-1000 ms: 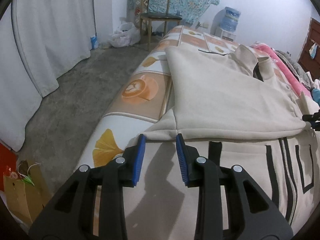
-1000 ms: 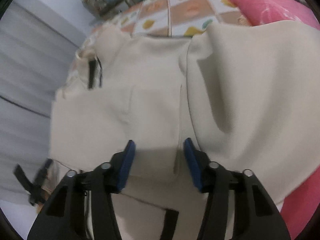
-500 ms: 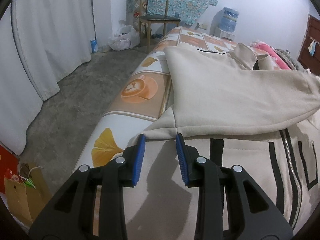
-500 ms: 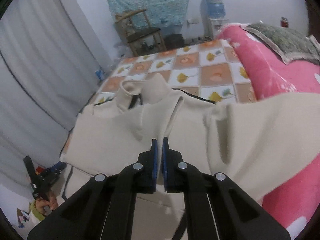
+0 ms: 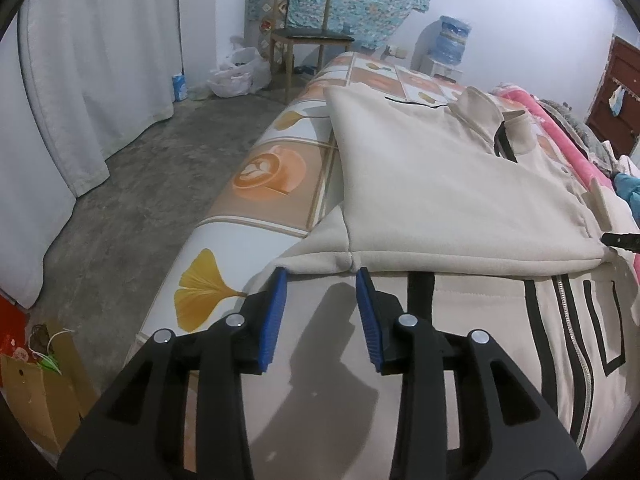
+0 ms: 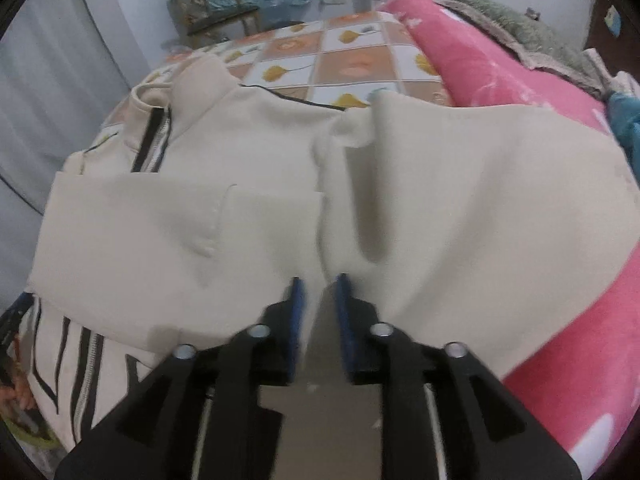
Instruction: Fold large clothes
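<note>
A large cream zip jacket (image 5: 440, 184) with black stripes lies on the bed (image 5: 264, 172); one side is folded across its front. My left gripper (image 5: 320, 276) is open and empty, its fingertips at the folded edge's near corner. In the right wrist view the jacket (image 6: 160, 232) fills the middle, with its collar (image 6: 192, 80) at the far left. My right gripper (image 6: 319, 280) is partly open, blue pads a little apart, with nothing between them, just above the cloth where the folded sleeve meets the body. Its tip (image 5: 622, 239) shows at the left wrist view's right edge.
The bed has an orange and white patterned sheet. A pink blanket (image 6: 500, 60) lies along the far side. A wooden chair (image 5: 308, 36), a water bottle (image 5: 452, 36) and white curtains (image 5: 100, 60) stand beyond. A cardboard box (image 5: 36, 384) sits on the concrete floor.
My right gripper shut on the sleeve, lifted it across the jacket, then opened and let it go. The folded layer now lies flat. My left gripper stayed open in place.
</note>
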The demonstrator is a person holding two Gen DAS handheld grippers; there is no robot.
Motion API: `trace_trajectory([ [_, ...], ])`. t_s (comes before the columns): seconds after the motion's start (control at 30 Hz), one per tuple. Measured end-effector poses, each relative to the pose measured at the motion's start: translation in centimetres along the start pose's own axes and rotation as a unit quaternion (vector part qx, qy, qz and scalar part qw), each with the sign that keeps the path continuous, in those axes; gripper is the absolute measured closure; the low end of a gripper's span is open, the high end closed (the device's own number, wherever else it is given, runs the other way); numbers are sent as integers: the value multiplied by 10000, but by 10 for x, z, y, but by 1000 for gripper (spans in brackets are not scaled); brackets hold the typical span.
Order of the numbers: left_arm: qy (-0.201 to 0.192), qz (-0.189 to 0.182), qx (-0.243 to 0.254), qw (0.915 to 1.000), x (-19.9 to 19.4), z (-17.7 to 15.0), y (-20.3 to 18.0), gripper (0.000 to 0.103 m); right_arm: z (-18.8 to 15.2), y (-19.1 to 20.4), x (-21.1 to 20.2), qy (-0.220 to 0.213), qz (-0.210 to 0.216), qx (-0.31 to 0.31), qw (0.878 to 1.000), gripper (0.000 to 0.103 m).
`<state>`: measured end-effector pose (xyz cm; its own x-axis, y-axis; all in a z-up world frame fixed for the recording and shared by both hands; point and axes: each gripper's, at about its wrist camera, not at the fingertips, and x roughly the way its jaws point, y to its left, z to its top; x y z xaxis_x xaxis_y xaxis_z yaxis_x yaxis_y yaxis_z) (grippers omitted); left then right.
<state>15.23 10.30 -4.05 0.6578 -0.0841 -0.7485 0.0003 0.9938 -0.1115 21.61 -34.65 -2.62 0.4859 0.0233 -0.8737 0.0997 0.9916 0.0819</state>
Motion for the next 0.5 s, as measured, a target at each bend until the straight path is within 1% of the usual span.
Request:
trace_trajectory([
  [0.03,-7,5,8,10000,0,0,-1,66,0,0,-6,-46,-27,34,10000,70],
  [0.07,-9,6,17,10000,0,0,-1,65,0,0,-12,-117,-28,22,9999,68],
  [0.13,-14,10,60,10000,0,-1,-3,62,-1,11,-22,-316,21,-202,9993,67],
  [0.2,-10,14,88,10000,-1,-1,-5,60,0,24,-22,-337,210,-405,9984,67],
  [0.27,-2,-26,76,10000,-1,-1,-5,57,3,40,-16,-284,458,-562,9970,67],
  [0.3,-1,-49,60,10000,-2,0,-5,55,4,46,-13,-280,510,-624,9964,67],
  [0.37,52,-138,-25,9999,-6,-1,-2,50,6,56,-4,-249,628,-752,9949,67],
  [0.4,77,-160,-56,9998,-8,-1,-1,45,5,60,5,-131,685,-782,9945,66],
  [0.43,117,-198,-112,9997,-14,-2,2,42,3,61,14,28,663,-807,9945,65],
  [0.47,151,-226,-129,9995,-20,-5,4,40,0,62,20,114,545,-870,9947,65],
  [0.5,180,-238,-114,9995,-26,-7,6,35,-2,64,16,47,481,-952,9943,57],
])
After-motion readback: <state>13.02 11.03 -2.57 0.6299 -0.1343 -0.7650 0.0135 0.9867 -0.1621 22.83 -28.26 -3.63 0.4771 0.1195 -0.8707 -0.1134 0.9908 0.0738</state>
